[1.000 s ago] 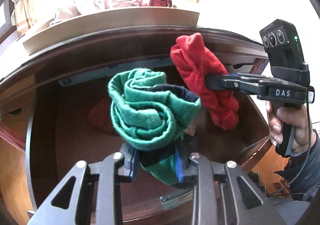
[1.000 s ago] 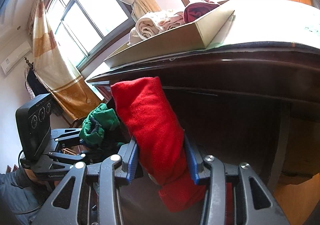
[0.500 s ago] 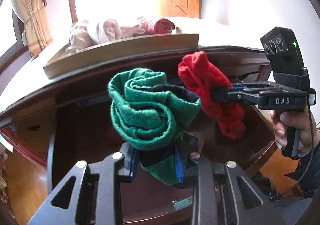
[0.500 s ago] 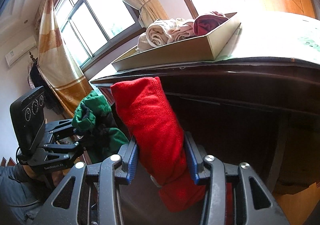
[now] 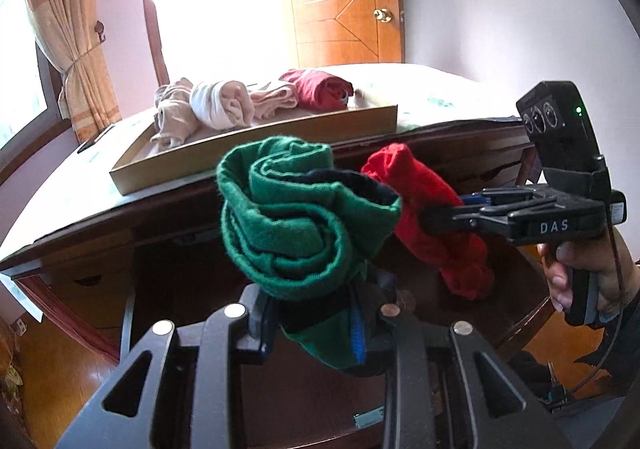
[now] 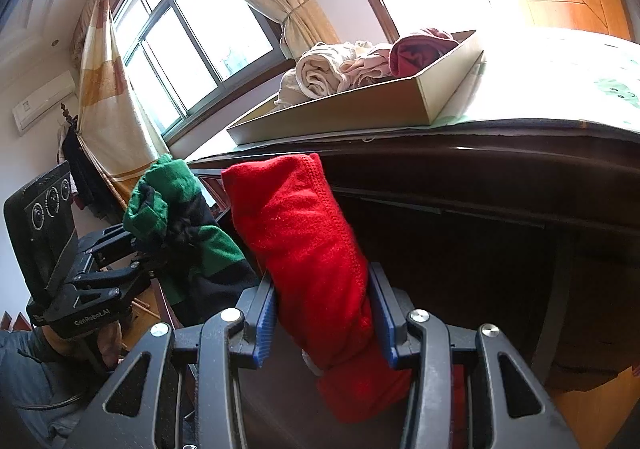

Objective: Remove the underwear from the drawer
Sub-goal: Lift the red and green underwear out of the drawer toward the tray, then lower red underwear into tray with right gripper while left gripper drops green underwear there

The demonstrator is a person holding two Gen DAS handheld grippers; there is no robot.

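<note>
My left gripper (image 5: 320, 325) is shut on a rolled green underwear with a dark waistband (image 5: 296, 217), held up in front of the dark wooden dresser. My right gripper (image 6: 324, 313) is shut on a rolled red underwear (image 6: 304, 245). In the left wrist view the red underwear (image 5: 432, 217) hangs just right of the green roll, clamped by the right gripper (image 5: 436, 215) that a hand holds. In the right wrist view the green underwear (image 6: 176, 217) and left gripper (image 6: 148, 261) sit to the left. The open drawer (image 5: 180, 281) lies dark below both.
A shallow cardboard tray (image 5: 256, 145) stands on the dresser top, holding several rolled garments in cream, pink and dark red (image 5: 316, 89). Curtained windows (image 6: 192, 45) are to the left, a wooden door (image 5: 344, 17) behind. Orange wooden floor (image 5: 48, 361) shows below.
The left gripper has risen and tilted up with the green underwear, so the tray top and the door now show. The right gripper has barely moved with the red underwear.
</note>
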